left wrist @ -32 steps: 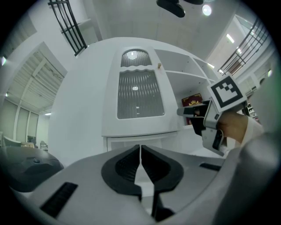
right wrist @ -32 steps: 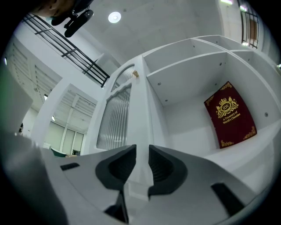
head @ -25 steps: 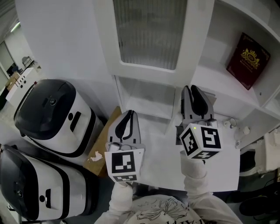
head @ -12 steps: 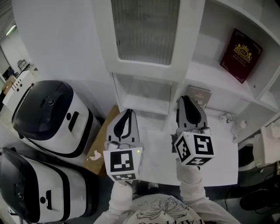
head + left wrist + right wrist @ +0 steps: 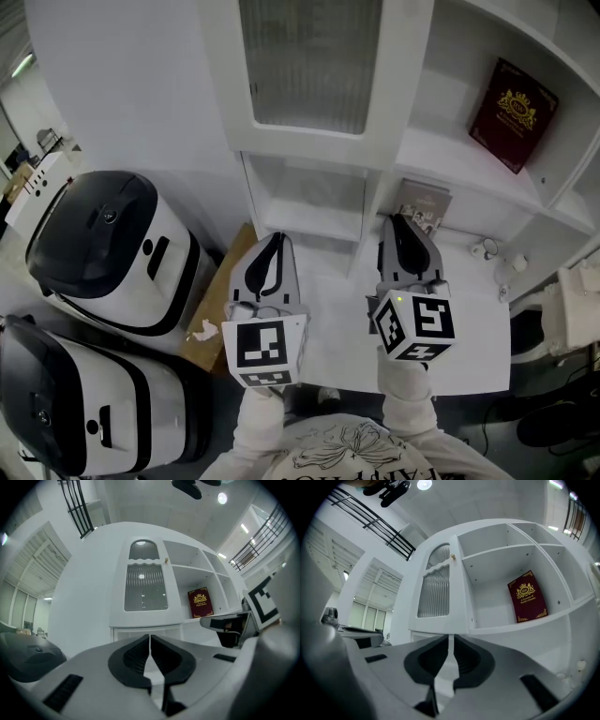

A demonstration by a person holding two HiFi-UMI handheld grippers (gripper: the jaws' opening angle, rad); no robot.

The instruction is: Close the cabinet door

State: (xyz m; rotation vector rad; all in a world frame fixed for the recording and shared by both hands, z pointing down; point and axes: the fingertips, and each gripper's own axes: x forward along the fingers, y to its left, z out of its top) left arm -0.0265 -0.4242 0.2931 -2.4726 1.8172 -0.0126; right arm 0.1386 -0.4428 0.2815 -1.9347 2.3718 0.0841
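Observation:
The white cabinet door (image 5: 314, 66) with its ribbed glass pane stands swung open at the top middle of the head view. It also shows in the left gripper view as the cabinet door (image 5: 145, 588) and in the right gripper view as the cabinet door (image 5: 436, 592), with a small knob (image 5: 453, 557) at its edge. Open shelves to its right hold a dark red book (image 5: 511, 112). My left gripper (image 5: 276, 240) is shut and empty, below the door and apart from it. My right gripper (image 5: 397, 221) is also shut and empty, pointing at the lower shelf.
Two black-and-white appliances (image 5: 103, 244) (image 5: 66, 394) sit at the left, with a brown board (image 5: 220, 309) beside them. A small booklet (image 5: 422, 202) leans on the lower shelf. Small white pieces (image 5: 487, 251) lie on the white surface (image 5: 469, 347) at the right.
My right gripper has drifted a little left and back toward me. The left gripper has barely moved. Both stay shut and the door stands as before.

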